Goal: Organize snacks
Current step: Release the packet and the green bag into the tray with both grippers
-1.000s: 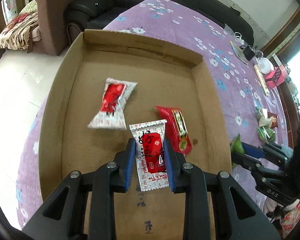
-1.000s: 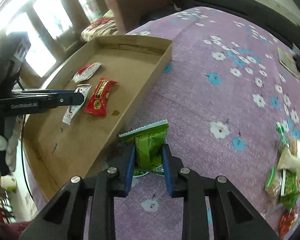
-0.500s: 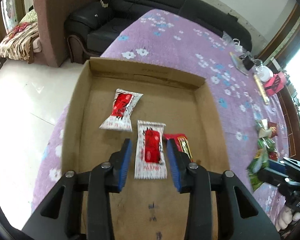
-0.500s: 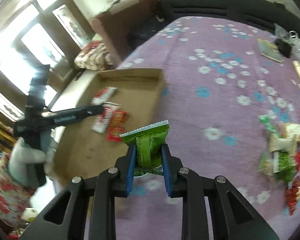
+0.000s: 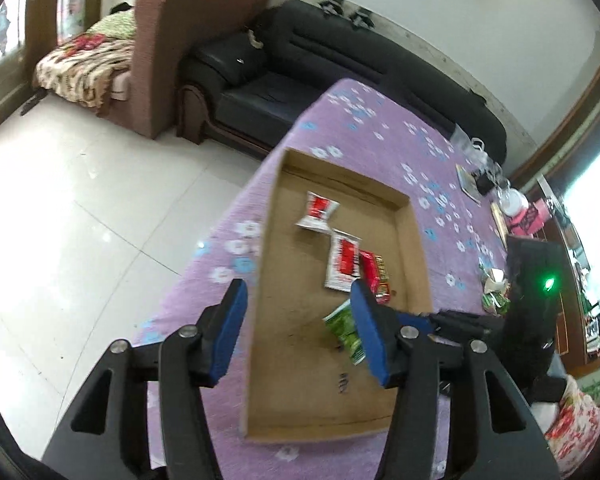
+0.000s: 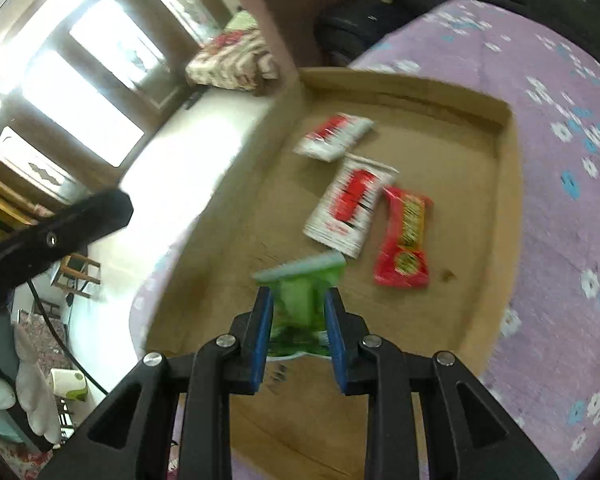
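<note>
A shallow cardboard tray [image 5: 265, 280] lies on a purple flowered tablecloth [image 5: 360, 128]. On its floor lie two white-and-red packets [image 5: 318, 212] [image 5: 342, 260] and a red packet [image 5: 374, 276]. My left gripper [image 5: 297, 286] hangs above the tray's near left wall, its jaws opening with nothing between them. My right gripper [image 6: 298, 292] is over the tray [image 6: 504, 184], shut on a green packet [image 6: 304, 272]. Its jaws are just starting to open, and the pads still press the packet. That green packet [image 5: 342, 326] also shows beside my left gripper's right finger.
More loose snacks [image 5: 494, 292] lie on the cloth to the tray's right. A book and small items [image 5: 472, 184] sit at the table's far end. A black sofa [image 5: 300, 76] and a brown armchair [image 5: 168, 40] stand beyond. White floor tiles [image 5: 80, 220] lie left.
My left gripper let go of the white-and-red packet, opened and drew back and up from the tray. My right gripper carried the green packet from the cloth to above the tray.
</note>
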The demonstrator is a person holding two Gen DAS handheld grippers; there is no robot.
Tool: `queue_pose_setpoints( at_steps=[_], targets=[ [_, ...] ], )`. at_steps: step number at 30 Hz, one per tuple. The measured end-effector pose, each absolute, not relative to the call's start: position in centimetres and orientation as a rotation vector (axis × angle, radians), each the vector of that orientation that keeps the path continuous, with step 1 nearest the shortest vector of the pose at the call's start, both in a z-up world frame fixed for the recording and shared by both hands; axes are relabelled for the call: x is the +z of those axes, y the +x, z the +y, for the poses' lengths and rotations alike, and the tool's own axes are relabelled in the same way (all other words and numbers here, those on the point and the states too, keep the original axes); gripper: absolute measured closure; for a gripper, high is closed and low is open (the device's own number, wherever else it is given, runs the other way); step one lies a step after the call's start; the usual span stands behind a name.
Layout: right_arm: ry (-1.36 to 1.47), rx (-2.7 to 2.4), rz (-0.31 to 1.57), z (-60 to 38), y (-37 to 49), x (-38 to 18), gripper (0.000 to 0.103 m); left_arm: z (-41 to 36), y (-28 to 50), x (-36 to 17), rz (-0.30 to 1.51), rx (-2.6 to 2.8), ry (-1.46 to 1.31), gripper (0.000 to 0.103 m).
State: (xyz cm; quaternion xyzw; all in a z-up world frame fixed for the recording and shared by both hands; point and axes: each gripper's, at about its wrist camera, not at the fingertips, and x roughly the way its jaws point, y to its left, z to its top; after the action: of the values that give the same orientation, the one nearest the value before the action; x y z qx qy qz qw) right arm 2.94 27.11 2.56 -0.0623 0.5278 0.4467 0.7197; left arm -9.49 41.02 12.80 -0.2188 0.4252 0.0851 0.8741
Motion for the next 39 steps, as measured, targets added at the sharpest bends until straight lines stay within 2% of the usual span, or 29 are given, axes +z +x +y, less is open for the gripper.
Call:
queue_pose_setpoints(
  at_steps=[4,6,13,21,23,24,25,39],
  targets=[
    [-0.135,0.978,1.078,26.6,3.5,4.7,0.077,42.7,-11.6,13.1,0.859,0.234,-0.481,0.038],
    [-0.077,0.903,1.052,25.1,5.4,5.1,0.077,43.2,-12.0,12.8,0.861,0.266,-0.483,0.031],
    [0.066,0.689,1.115,21.5,11.1,3.1,0.077,43.8,-13.0,9.8,0.883,0.248,-0.558,0.030],
    [0.067,0.632,1.134,20.7,11.8,1.9,0.077,42.2,-10.5,8.2,0.926,0.153,-0.579,0.030],
    [0.048,0.617,1.139,21.2,11.6,1.7,0.080,41.5,-9.8,8.6,0.922,0.126,-0.557,0.030],
    [0.038,0.613,1.147,21.4,11.4,1.5,0.085,41.2,-9.4,8.6,0.923,0.115,-0.549,0.030],
    [0.031,0.603,1.158,21.6,11.4,1.3,0.101,40.9,-9.1,8.7,0.925,0.104,-0.544,0.030],
    [0.092,0.536,1.205,17.7,7.5,1.0,0.103,36.1,-4.2,9.4,0.943,-0.064,-0.452,0.030]
  ],
)
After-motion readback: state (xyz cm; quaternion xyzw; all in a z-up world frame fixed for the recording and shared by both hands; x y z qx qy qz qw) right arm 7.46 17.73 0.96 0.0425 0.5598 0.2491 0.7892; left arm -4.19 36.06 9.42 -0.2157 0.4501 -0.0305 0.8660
